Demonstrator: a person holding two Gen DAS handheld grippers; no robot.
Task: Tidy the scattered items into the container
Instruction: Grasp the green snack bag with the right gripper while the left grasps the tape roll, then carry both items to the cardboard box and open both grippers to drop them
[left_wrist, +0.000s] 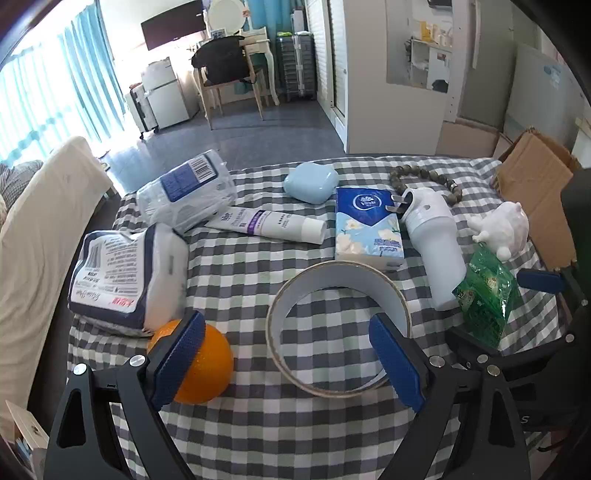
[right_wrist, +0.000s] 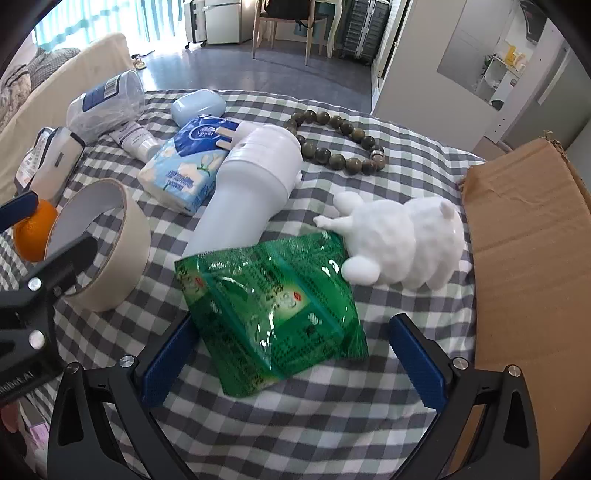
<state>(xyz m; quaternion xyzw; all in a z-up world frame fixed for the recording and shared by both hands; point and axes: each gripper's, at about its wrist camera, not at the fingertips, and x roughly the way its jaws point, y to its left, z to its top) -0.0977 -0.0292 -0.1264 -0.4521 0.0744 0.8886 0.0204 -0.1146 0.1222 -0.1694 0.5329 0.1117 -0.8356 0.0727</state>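
Note:
My left gripper (left_wrist: 288, 360) stands open over the checked cloth. Its right finger hides part of the right rim of a roll of beige tape (left_wrist: 369, 284), and its left finger covers part of an orange (left_wrist: 210, 373). My right gripper (right_wrist: 291, 363) is wide open around a green foil packet (right_wrist: 273, 306), whose near end lies between the fingers; the right pad stands clear of it. A white bumpy toy animal (right_wrist: 410, 240) lies just beyond the packet. The cardboard box (right_wrist: 528, 240) sits at the right edge.
Further back on the checked cloth (left_wrist: 258, 424) lie a white plug-in device (left_wrist: 439, 251), a blue tissue pack (left_wrist: 365, 229), a white tube (left_wrist: 269, 225), a pale blue case (left_wrist: 310, 182), a bead bracelet (left_wrist: 424, 177) and two wipes packs (left_wrist: 118, 280). A cream sofa (left_wrist: 44, 229) is left.

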